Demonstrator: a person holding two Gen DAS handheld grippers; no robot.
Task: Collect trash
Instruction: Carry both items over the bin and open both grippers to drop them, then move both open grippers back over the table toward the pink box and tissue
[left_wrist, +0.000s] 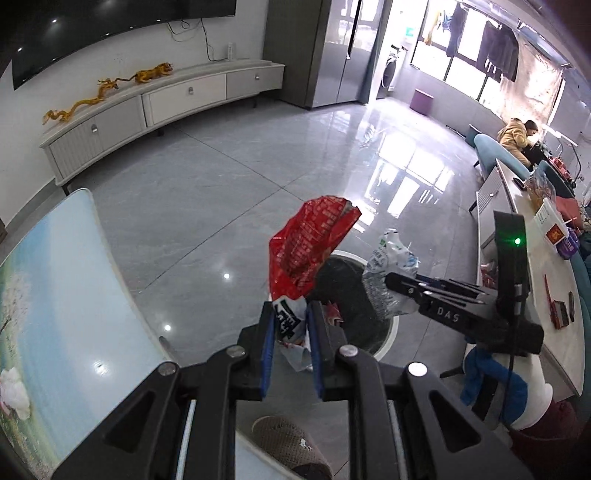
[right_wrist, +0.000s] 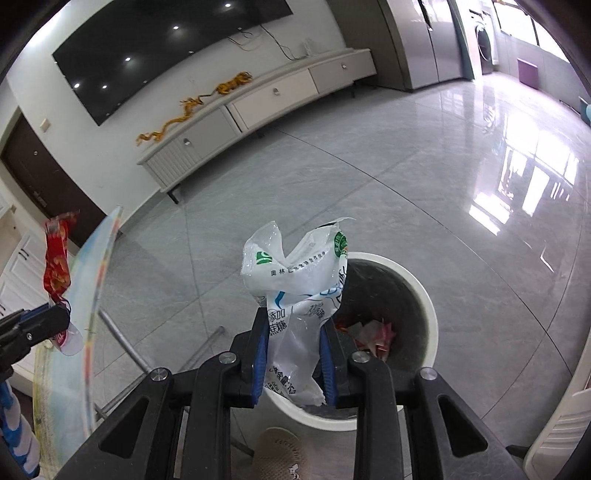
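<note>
A crumpled red snack wrapper (left_wrist: 310, 243) stands up from my left gripper (left_wrist: 290, 314), whose blue pads are shut on its white lower end. Just beyond it is a white round bin (left_wrist: 388, 343) with a dark liner. My right gripper (left_wrist: 397, 286) reaches in from the right above the bin, holding a white plastic bag (left_wrist: 391, 266). In the right wrist view the right gripper (right_wrist: 293, 325) pinches that printed white bag (right_wrist: 295, 273) over the near rim of the bin (right_wrist: 432, 314), which holds several red and white scraps (right_wrist: 373, 336). The left gripper (right_wrist: 61, 317) with the red wrapper (right_wrist: 57, 254) shows at the far left.
A glass table (left_wrist: 55, 295) with a painted top lies at the left, its metal legs (right_wrist: 122, 347) beside the bin. A slippered foot (left_wrist: 284, 439) is below the grippers. A long counter (left_wrist: 535, 280) with small items runs along the right. A person (left_wrist: 517, 136) sits far off. Grey tile floor (left_wrist: 221, 184) stretches to a TV cabinet (left_wrist: 166, 103).
</note>
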